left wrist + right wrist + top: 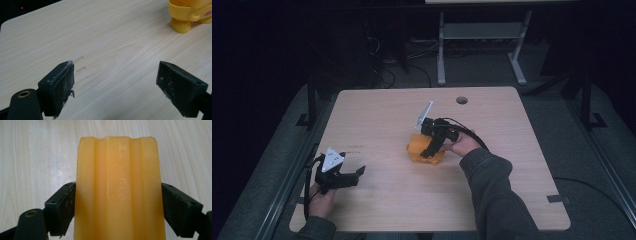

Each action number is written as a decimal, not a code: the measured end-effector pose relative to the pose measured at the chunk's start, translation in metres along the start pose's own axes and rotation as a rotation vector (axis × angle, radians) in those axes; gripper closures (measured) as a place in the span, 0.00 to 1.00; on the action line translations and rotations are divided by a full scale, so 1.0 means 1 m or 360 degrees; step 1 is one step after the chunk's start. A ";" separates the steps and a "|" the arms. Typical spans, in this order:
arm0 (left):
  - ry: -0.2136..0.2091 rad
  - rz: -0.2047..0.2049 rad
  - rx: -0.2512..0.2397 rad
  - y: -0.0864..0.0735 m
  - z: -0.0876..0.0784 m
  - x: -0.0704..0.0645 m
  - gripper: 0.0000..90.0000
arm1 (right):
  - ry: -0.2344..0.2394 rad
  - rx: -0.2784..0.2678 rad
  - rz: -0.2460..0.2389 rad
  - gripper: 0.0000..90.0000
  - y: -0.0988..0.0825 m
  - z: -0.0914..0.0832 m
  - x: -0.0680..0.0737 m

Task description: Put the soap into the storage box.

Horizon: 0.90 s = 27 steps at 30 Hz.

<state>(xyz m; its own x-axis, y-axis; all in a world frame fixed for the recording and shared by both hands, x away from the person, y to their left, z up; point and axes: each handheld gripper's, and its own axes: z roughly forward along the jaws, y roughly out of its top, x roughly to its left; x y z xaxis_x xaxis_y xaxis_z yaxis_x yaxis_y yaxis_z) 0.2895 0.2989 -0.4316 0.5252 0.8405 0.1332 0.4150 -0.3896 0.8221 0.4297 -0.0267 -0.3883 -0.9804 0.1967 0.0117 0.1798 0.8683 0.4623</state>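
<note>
A yellow-orange plastic toy (418,150) stands near the middle of the wooden table (377,110). My right gripper (431,148) reaches down over it from the right, jaws shut against both of its sides. In the right gripper view a ridged yellow part of the toy (117,190) stands between the two black pads (62,210). In the left gripper view the toy (190,13) shows a round foot and a pink patch at the top right. My left gripper (357,175) rests low at the table's front left, open, with bare wood between its jaws (115,82).
A round cable hole (461,100) sits near the table's far edge. A faint scuff mark (80,65) is on the wood ahead of the left gripper. Beyond the table stand a desk frame (482,35) and cables on a dark floor.
</note>
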 end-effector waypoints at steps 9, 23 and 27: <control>0.0000 0.0001 -0.0001 0.000 0.000 0.000 0.16 | -0.0003 -0.0009 0.0005 0.20 0.000 -0.003 0.001; -0.0001 0.0000 0.0009 0.000 0.000 0.000 0.16 | -0.0030 -0.0035 0.0007 0.20 -0.002 -0.012 0.003; -0.0002 0.0001 0.0006 0.000 0.000 0.000 0.16 | -0.0039 -0.0047 0.0011 0.20 -0.004 -0.015 0.003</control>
<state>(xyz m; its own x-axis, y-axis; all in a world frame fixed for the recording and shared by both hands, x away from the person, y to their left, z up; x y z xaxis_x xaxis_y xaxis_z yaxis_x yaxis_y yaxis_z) 0.2894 0.2986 -0.4314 0.5264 0.8397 0.1333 0.4174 -0.3918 0.8199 0.4252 -0.0362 -0.3763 -0.9767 0.2144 -0.0066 0.1839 0.8531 0.4883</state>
